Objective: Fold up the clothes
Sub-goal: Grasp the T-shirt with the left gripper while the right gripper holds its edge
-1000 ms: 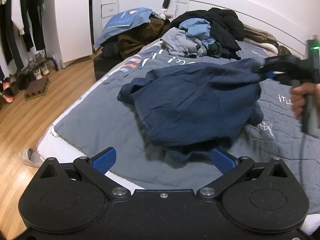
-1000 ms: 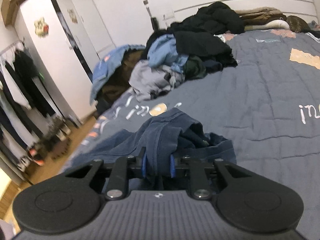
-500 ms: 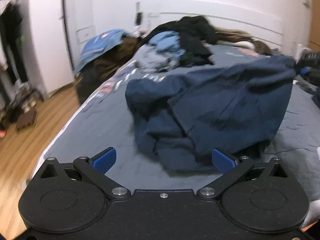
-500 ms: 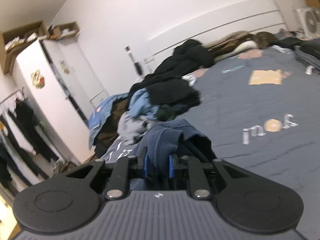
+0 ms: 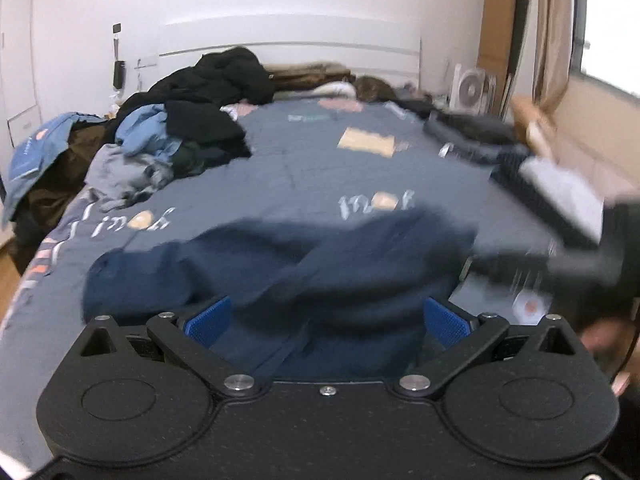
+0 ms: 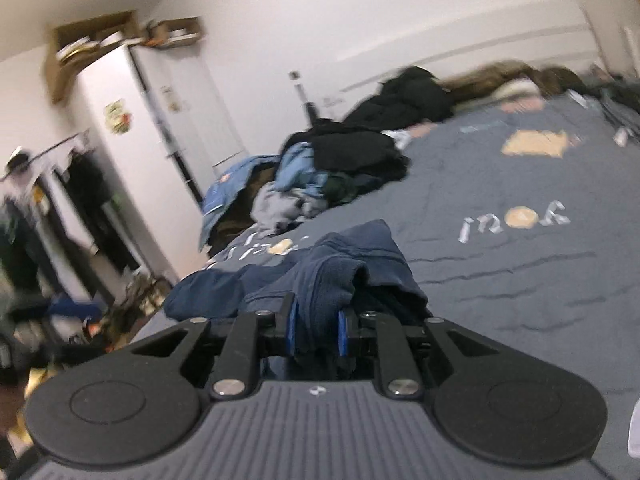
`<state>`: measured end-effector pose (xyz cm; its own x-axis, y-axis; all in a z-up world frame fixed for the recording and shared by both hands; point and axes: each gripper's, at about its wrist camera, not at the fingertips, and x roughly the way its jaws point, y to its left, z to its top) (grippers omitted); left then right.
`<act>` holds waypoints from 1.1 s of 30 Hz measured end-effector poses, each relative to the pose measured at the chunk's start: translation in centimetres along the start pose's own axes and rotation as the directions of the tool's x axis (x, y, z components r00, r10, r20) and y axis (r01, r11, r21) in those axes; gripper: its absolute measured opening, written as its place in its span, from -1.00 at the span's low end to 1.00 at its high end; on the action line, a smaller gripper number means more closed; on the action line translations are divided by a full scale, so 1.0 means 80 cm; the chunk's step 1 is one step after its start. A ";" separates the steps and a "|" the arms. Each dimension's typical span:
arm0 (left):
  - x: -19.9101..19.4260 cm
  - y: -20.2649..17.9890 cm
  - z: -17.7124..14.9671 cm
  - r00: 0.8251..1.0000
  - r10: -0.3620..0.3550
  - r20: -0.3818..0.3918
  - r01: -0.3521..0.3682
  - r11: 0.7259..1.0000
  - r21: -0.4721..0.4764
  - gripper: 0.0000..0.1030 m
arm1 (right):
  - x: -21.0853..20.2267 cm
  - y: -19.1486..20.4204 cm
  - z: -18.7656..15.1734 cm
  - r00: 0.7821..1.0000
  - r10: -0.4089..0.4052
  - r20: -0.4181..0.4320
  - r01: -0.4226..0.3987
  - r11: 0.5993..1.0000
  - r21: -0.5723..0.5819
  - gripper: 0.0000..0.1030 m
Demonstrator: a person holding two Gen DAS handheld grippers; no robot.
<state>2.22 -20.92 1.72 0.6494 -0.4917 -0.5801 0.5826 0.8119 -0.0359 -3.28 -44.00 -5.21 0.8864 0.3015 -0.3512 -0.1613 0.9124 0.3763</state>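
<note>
**Ana:** Navy cotton, soft and crumpled: the dark blue garment point(image 5: 304, 264) lies on the grey quilted bed point(image 5: 320, 172), near its foot end, just ahead of the left gripper point(image 5: 326, 320). Where does each hand stand to it?

**Ben:** The right gripper point(image 6: 316, 328) has it. Its blue-padded fingers point(image 6: 291, 326) are drawn close and pinch a thick bunched fold of the fabric, which rises just past the tips. The left gripper's fingers point(image 5: 208, 320) are spread wide with nothing pressed between them; the cloth sits in the gap beyond them, and whether it touches the pads I cannot tell, as the picture is blurred.

**Ana:** So which way does the garment run?

**Ben:** In the left wrist view its long axis goes across the bed, left to right. One end is a free rounded lump at the left; the other stretches toward the blurred black shape at the right edge, which I take to be the right gripper. From the right wrist view the cloth trails away to the left of the pinched fold.

**Ana:** Then the free end is the left hand's business.

**Ben:** I judge so. It is the nearer hand to that loose end, and it needs to reach left and forward, then close on an edge so the piece can be pulled flat. The pile of unfolded clothes point(image 5: 180, 136) by the headboard is well apart from all this.
</note>
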 end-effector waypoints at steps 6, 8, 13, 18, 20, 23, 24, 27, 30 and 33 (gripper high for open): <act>0.014 -0.025 0.039 0.996 -0.084 0.029 0.083 0.996 0.032 0.85 | 0.014 0.040 -0.026 0.997 0.046 -0.060 -0.058 0.973 -0.224 -0.63; 0.025 -0.034 0.042 0.994 -0.106 0.016 0.106 0.994 0.035 0.79 | 0.018 0.054 -0.038 0.994 0.071 -0.088 -0.093 0.957 -0.275 -0.63; 0.065 -0.063 0.016 0.997 -0.015 -0.082 0.033 0.977 0.212 0.72 | 0.023 0.083 -0.062 0.985 0.106 -0.133 -0.149 0.918 -0.368 -0.60; 0.094 -0.041 -0.016 0.972 -0.028 -0.235 0.071 0.981 0.178 0.08 | 0.024 0.090 -0.072 0.980 0.118 -0.161 -0.174 0.899 -0.403 -0.57; 0.102 -0.036 -0.025 0.963 -0.019 -0.267 0.073 0.979 0.193 0.09 | 0.026 0.091 -0.074 0.977 0.121 -0.173 -0.184 0.893 -0.411 -0.57; 0.103 -0.033 -0.032 0.953 -0.042 -0.301 0.102 0.977 0.188 0.09 | 0.028 0.093 -0.077 0.974 0.123 -0.190 -0.195 0.884 -0.424 -0.57; 0.102 -0.031 -0.033 0.950 -0.056 -0.306 0.114 0.978 0.177 0.06 | 0.028 0.094 -0.077 0.973 0.124 -0.194 -0.198 0.881 -0.430 -0.57; 0.104 -0.023 -0.034 0.946 -0.065 -0.318 0.120 0.980 0.157 -0.55 | 0.028 0.094 -0.078 0.971 0.125 -0.203 -0.204 0.876 -0.436 -0.56; 0.105 -0.009 -0.028 0.948 -0.045 -0.316 0.087 0.989 0.121 -0.69 | 0.027 0.092 -0.079 0.968 0.123 -0.218 -0.210 0.873 -0.439 -0.52; 0.097 0.008 -0.018 0.953 -0.043 -0.299 0.074 0.993 0.092 -0.73 | 0.024 0.084 -0.080 0.966 0.117 -0.231 -0.211 0.871 -0.443 -0.23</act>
<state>6.92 -23.72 -3.97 0.4476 -0.4099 -0.7947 0.6718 0.7407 -0.0036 -5.42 -35.49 -8.84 0.7371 0.4618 -0.4934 -0.5199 0.8539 0.0226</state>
